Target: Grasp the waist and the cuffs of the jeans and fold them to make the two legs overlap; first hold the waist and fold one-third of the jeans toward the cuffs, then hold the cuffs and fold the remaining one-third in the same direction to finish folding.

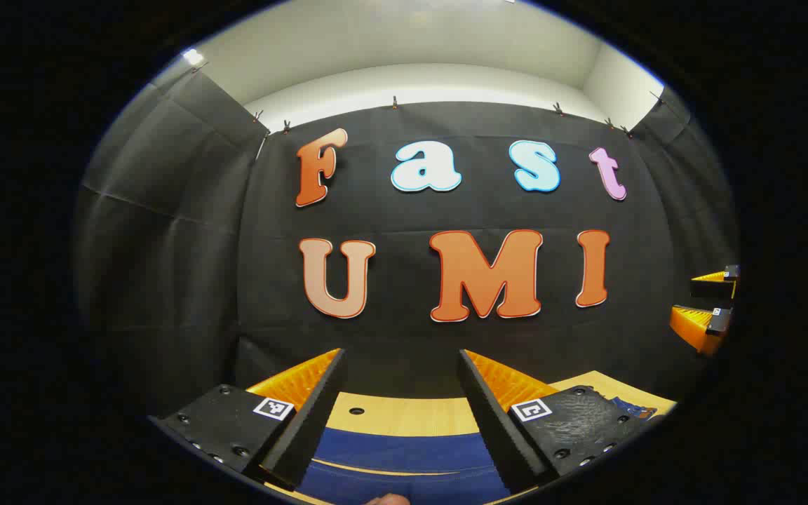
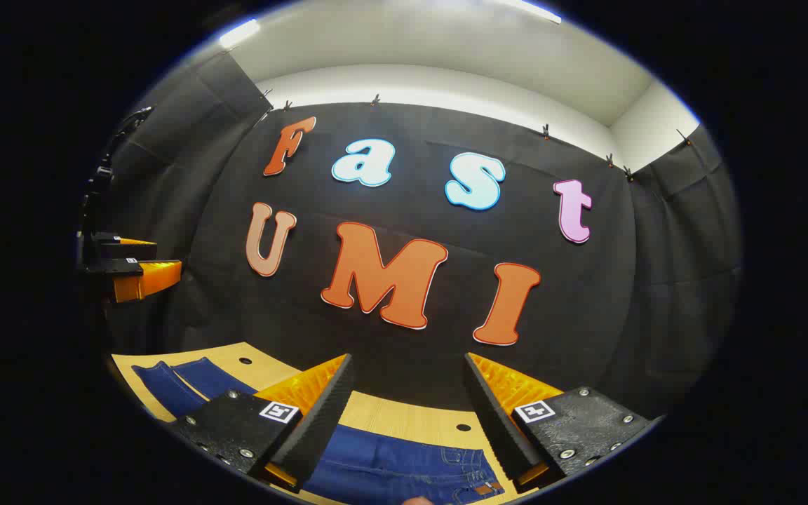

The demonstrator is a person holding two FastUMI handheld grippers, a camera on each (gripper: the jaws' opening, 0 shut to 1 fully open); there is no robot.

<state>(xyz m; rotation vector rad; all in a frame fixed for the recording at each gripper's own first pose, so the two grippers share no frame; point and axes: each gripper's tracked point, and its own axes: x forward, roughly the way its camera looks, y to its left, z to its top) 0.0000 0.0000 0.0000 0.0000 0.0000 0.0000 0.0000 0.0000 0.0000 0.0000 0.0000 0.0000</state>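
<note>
Your left gripper (image 1: 402,393) and right gripper (image 2: 409,393) both hang with jaws released, gripping nothing. The blue denim jeans (image 2: 390,466) lie flat on the pale wooden counter (image 2: 411,421), bottom of frame. No fold started, I'd say: drop to waist and cuffs.

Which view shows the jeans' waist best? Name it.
The right gripper view: the jeans show their waistband and a leg there, between the open right gripper. The left gripper view gives plain blue cloth, no waistband detail.

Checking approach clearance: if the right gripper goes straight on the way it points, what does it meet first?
Likely the booth's black cloth wall. The open right gripper points above the jeans and table; depth unclear.
</note>
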